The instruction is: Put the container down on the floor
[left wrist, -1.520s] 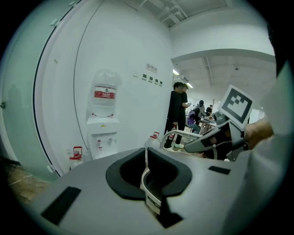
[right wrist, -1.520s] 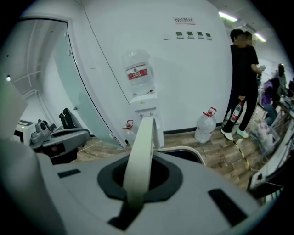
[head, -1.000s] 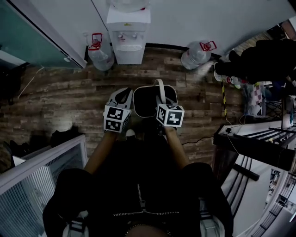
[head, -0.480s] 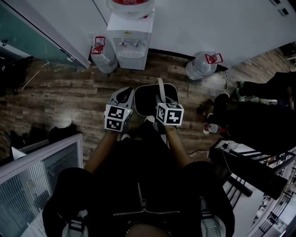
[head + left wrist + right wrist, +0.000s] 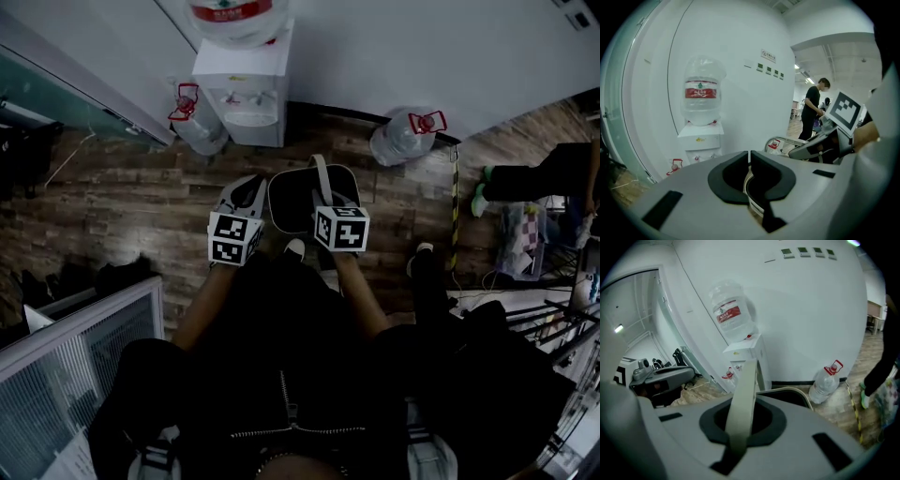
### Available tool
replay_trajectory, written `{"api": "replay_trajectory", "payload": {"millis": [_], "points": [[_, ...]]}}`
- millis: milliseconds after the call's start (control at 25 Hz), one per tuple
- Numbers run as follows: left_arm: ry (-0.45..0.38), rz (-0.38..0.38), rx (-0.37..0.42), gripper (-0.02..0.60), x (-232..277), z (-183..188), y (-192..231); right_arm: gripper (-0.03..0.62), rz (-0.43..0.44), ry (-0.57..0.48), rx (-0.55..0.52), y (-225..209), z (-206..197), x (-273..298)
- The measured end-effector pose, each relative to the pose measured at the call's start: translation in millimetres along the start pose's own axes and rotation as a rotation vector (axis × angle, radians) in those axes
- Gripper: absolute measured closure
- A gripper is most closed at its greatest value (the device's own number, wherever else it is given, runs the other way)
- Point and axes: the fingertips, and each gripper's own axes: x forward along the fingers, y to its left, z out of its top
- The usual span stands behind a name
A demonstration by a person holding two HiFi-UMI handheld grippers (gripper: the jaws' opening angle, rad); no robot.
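Note:
A dark container (image 5: 298, 199) with a pale rim and a pale strap handle (image 5: 323, 178) hangs above the wooden floor (image 5: 122, 197), between my two grippers. In the left gripper view my left gripper (image 5: 749, 157) is shut on the container's thin rim (image 5: 747, 185). My right gripper (image 5: 743, 414) is shut on the strap handle (image 5: 746, 376), and the rim (image 5: 799, 392) shows just beyond it. In the head view the left gripper (image 5: 253, 194) is at the container's left edge and the right gripper (image 5: 328, 202) at its right.
A white water dispenser (image 5: 239, 80) with a bottle on top stands against the wall ahead. Water jugs (image 5: 197, 127) (image 5: 405, 136) sit on the floor at either side of it. A glass partition (image 5: 75, 347) is at near left. A person (image 5: 539, 178) and racks stand at right.
Both grippers and the container have moved together towards the water dispenser, which now shows more fully. The person at right has shifted. Neither grip has changed.

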Motion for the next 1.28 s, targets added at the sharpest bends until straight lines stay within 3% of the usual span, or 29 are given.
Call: {"api": "replay_trajectory", "payload": {"millis": [640,960,1280], "points": [[0.008,-0.061,-0.008,0.555,86.5,29.2,0.5,0.58,-0.062,0.005,0.045,-70.7,46.5,31.0],[-0.033,-0.077,0.013,0.555,140.2,49.9,21.9,0.58,-0.06,0.017,0.058,-90.3,81.3,67.4],[0.0,-0.139,-0.019,0.555,190.4,58.8,51.1,0.58,-0.082,0.048,0.083,-101.1,120.3,107.4]]}}
